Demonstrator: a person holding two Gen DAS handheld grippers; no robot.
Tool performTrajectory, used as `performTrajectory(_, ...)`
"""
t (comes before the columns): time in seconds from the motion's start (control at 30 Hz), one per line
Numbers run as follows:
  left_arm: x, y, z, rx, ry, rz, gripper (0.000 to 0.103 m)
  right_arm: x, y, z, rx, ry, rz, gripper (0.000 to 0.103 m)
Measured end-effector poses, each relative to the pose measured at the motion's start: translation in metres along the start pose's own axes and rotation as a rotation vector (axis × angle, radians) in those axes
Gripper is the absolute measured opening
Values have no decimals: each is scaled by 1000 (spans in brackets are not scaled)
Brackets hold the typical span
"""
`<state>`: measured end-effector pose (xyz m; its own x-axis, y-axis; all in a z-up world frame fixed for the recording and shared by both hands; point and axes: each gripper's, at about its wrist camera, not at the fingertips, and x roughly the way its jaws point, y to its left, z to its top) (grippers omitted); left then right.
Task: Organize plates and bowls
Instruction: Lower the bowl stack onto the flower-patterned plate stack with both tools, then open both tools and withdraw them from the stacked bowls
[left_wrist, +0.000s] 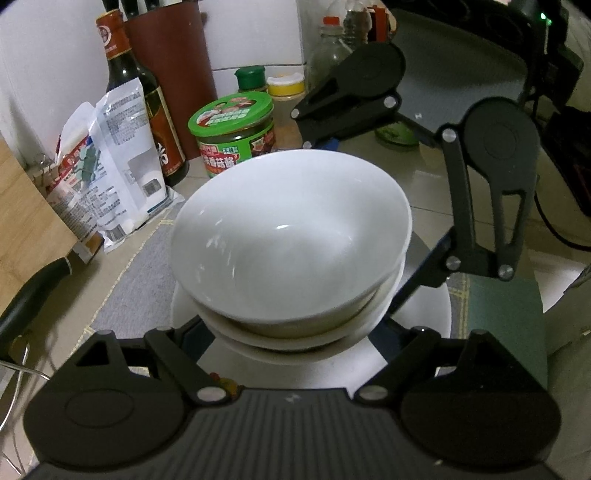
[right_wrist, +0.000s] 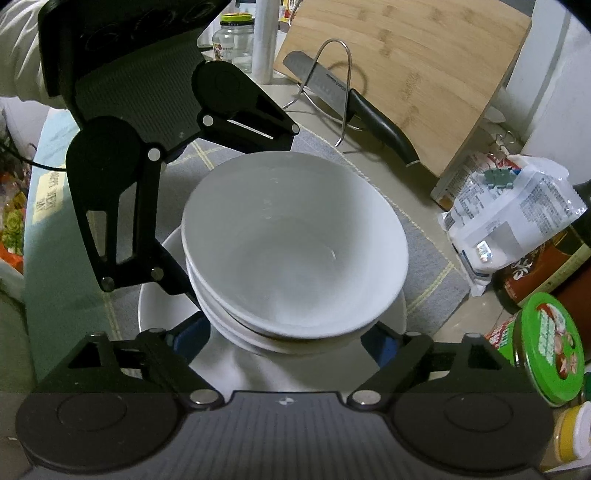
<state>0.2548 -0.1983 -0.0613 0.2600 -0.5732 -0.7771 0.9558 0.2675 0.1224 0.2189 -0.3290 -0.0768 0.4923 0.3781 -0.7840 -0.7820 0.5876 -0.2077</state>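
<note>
step: bowls (left_wrist: 291, 236) stacked on plate (left_wrist: 424, 325), on mat (left_wrist: 140, 280) on tabletop, release looks under way | left gripper (left_wrist: 291, 332) spread astride stack, pads apparently clear | right gripper (right_wrist: 291, 332) likewise spread, opposite side | next: lift both away without nudging the tilted top bowl

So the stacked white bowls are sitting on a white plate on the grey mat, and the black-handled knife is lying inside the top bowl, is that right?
Not quite. The stacked white ceramic bowls do sit on the round white plate on the grey woven mat, but the top bowl is empty. The right wrist view shows the black-handled kitchen knife resting in a wire rack against the bamboo cutting board, behind the bowls.
</note>
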Motion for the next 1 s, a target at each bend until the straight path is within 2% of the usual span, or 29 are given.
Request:
performTrajectory(0.1,-6,-3,0,11,-39,38,100,-1,1,0,0,-11,-3,98)
performTrajectory(0.17,-9,-4,0,12,-48,48,101,-3,0,0,6,-19,-5,99)
performTrajectory(0.2,-10,-5,-1,9,-50,54,101,-5,0,0,5,-27,-10,103)
performTrajectory(0.33,-13,-9,-6,-11,-49,89,101,-13,2,1,2,-62,-24,103)
performTrajectory(0.4,-17,-13,-9,-27,-62,130,101,-15,4,0,-8,-62,-35,103)
performTrajectory(0.57,-37,-22,-16,-138,-125,222,101,-19,8,-9,-20,-62,-42,103)
performTrajectory(0.63,-43,-27,-21,-184,-143,260,101,-19,8,-12,8,-71,-46,103)
performTrajectory(0.73,-52,-35,-26,-233,-181,266,101,-16,10,-16,71,-71,-68,103)
performTrajectory(0.83,-58,-43,-33,-274,-211,319,102,-14,16,-16,148,-70,-101,103)
performTrajectory(1.0,-68,-53,-44,-308,-273,384,102,-16,35,-16,287,-42,-227,103)
